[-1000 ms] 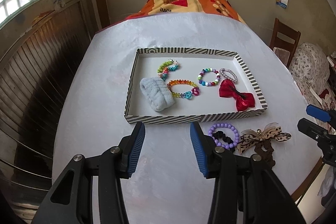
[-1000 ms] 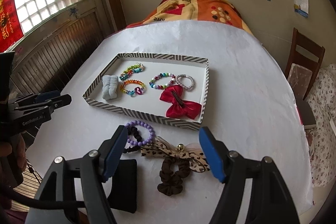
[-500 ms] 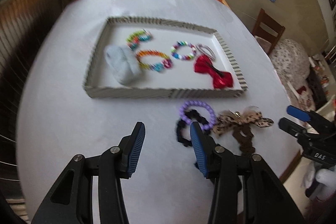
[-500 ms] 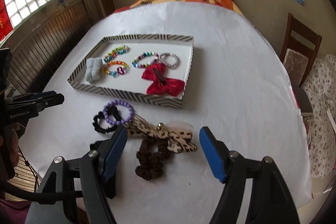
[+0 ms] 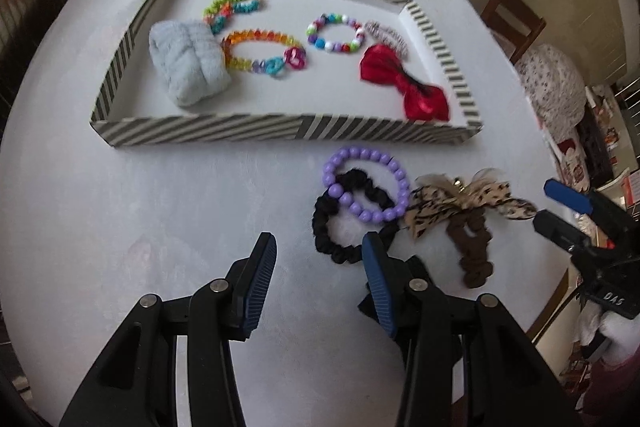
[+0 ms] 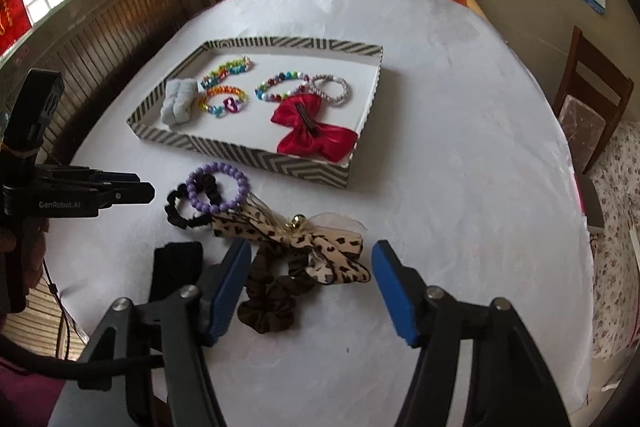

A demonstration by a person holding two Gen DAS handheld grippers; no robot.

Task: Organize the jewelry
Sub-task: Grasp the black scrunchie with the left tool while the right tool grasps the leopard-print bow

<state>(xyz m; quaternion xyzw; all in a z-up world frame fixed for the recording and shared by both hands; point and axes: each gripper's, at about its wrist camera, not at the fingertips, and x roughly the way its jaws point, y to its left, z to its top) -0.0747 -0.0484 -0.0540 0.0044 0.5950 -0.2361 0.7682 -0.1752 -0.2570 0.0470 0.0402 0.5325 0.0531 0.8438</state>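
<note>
On the white tablecloth (image 6: 460, 147): four loose pieces lie in a cluster outside the striped tray (image 5: 280, 133), just beside its near wall.
Purple bead bracelet (image 5: 366, 183): lies flat, overlapping the black scrunchie (image 5: 340, 223); from the left gripper (image 5: 316, 247) it sits at about 1 o'clock, close ahead.
Leopard-print bow (image 6: 296, 239): its long axis runs from 10 o'clock to 4 o'clock in the right wrist view, and it lies across the top of the brown scrunchie (image 6: 268, 299).
Right gripper (image 6: 310, 259): fingers spread wide and empty; the bow and brown scrunchie lie directly between and ahead of the fingers, at 12 o'clock.
Left gripper state: fingers parted, holding nothing; its right finger (image 5: 374, 267) overlaps the black scrunchie's near edge in the view, though contact cannot be told.
Nearer hand: the right one for the bow and brown scrunchie, the left one for the bracelet and black scrunchie, by my reading.
Tray contents: a red bow (image 5: 404, 85), a pale blue scrunchie (image 5: 186, 67) and four bracelets already lie inside.
Turning relation: the tray lies at 11 o'clock from the right gripper, so a lifted bow would travel forward and left over the near wall.
Black flat object (image 6: 174, 271): beside the right gripper at 9 o'clock; what it is cannot be told.
</note>
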